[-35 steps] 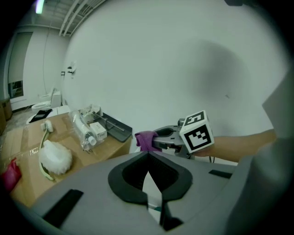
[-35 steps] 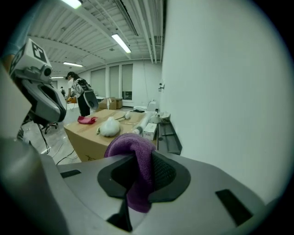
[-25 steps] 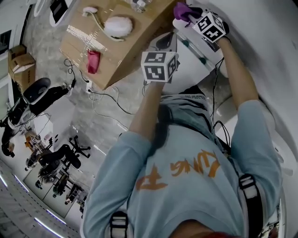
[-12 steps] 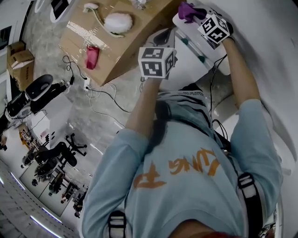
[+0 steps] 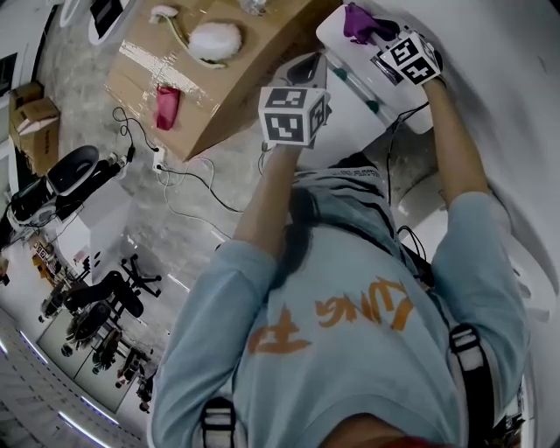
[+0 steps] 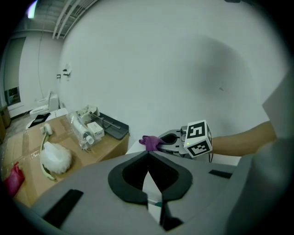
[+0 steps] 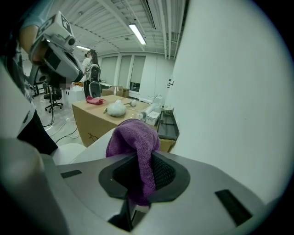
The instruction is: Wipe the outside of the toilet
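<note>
The white toilet tank (image 5: 354,83) sits at the top right of the head view, against the white wall. A purple cloth (image 5: 357,21) lies on its lid, and my right gripper (image 5: 374,35) is shut on it. In the right gripper view the purple cloth (image 7: 134,140) bulges up out of the closed jaws of the right gripper (image 7: 138,183) above the white lid (image 7: 89,147). My left gripper (image 5: 308,66) hovers beside the tank. It is shut with nothing in it, and its jaws meet at the tips of the left gripper (image 6: 148,155). It looks toward the cloth (image 6: 149,142).
A cardboard box (image 5: 219,96) stands left of the toilet, carrying a white fluffy duster (image 5: 214,39), a red item (image 5: 165,107) and packaged supplies (image 6: 87,131). Cables and a power strip (image 5: 157,162) lie on the floor. Office chairs (image 5: 105,297) and a person (image 7: 93,75) are farther off.
My right gripper and the purple cloth have shifted slightly right along the tank lid. The left gripper has stayed near the same spot.
</note>
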Tool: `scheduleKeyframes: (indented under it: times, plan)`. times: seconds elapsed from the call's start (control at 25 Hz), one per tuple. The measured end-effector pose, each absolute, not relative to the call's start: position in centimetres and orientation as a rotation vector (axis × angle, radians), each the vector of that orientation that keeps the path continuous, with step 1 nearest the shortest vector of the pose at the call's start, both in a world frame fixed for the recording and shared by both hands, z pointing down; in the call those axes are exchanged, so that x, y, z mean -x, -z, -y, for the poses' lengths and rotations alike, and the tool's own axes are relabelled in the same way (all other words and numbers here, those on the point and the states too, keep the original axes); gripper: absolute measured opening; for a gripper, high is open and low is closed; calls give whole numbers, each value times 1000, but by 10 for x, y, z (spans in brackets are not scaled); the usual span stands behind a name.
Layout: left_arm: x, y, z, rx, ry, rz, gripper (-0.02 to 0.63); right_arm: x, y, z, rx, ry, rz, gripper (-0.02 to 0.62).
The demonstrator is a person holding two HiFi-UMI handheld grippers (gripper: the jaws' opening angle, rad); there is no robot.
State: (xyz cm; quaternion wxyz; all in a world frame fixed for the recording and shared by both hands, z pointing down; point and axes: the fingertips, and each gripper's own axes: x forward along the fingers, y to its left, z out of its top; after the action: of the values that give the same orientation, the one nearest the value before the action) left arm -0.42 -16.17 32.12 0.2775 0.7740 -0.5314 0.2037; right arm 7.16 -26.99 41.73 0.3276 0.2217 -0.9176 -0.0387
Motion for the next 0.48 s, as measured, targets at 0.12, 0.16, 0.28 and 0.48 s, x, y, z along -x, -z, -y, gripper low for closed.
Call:
scheduleKeyframes:
  times: [0.12,0.16,0.28,0.48]
  plan:
    - [-2,-320,159,-2089,-550,1416,25,-81,-418,265,-605,92,2394,62]
    - [-3,-320,159,-2093,-551,1412,25,-84,-418,263,-611,89,2391,63]
    - [-6,-319,156,-2101,-551,1407,25,-91,-417,259,-632,88,2385,62]
    - [-14,-320,147,-2129,-615,1396,25,-105,-417,253,-682,89,2354,61]
